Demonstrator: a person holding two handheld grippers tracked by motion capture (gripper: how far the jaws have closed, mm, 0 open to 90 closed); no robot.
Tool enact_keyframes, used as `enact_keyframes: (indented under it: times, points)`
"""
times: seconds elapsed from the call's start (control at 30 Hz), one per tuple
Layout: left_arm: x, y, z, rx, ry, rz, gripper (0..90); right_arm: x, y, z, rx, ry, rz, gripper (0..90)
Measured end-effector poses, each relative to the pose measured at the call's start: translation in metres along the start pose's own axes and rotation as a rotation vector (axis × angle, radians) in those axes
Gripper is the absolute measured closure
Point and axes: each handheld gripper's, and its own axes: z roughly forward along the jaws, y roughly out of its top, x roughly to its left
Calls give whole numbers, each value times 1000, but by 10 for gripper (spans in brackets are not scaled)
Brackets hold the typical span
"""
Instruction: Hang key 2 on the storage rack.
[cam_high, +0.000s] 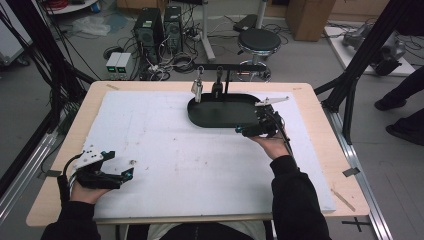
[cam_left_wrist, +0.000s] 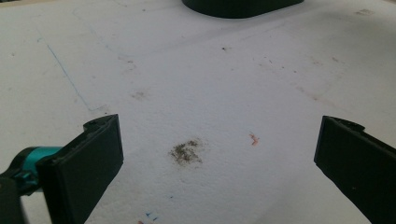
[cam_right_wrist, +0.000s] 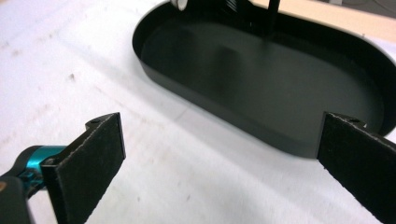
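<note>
Right gripper (cam_high: 248, 131) spread wide at black tray (cam_high: 225, 117) rim, ready to grasp.
Left gripper (cam_high: 121, 173) parked aside, likewise agape, holding nothing.

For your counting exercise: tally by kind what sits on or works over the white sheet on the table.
Black tray: 1
Rack with hanging pieces: 1
Claws: 2, left claw and right claw, both open
White sheet: 1
Total: 5
</note>
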Motion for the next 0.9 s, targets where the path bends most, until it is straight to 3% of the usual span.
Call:
enact_keyframes:
  times: [0.9]
  points:
    - [-1, -1, 2, 30, -11, 2, 17, 8, -71, -23, -18, 54, 11, 9]
